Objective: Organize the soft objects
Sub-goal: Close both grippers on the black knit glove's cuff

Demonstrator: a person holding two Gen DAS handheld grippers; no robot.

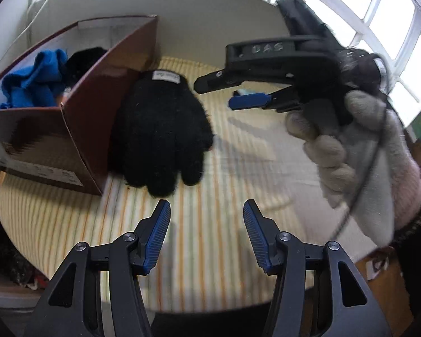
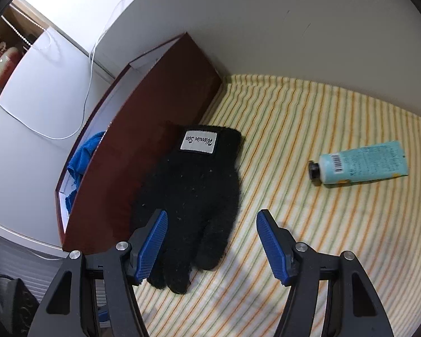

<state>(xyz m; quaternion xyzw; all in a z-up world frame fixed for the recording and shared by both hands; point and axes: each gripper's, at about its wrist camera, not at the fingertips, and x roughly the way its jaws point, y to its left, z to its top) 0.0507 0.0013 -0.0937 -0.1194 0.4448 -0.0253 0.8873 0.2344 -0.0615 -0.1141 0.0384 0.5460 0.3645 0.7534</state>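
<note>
Left wrist view: lying flat on the striped cloth (image 1: 224,252), fuzzy black glove (image 1: 165,132), cuff label up, touching the brown box (image 1: 106,90); left gripper (image 1: 207,219) hanging open, gripping nothing. Right wrist view: hovering over the glove's fingers, right gripper (image 2: 212,227), gaping, empty.

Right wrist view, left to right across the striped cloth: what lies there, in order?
Blue cloth inside the brown box → black glove lying against the box's side → teal tube on its side, cap pointing left. The right gripper hangs open over the glove's fingers.
</note>
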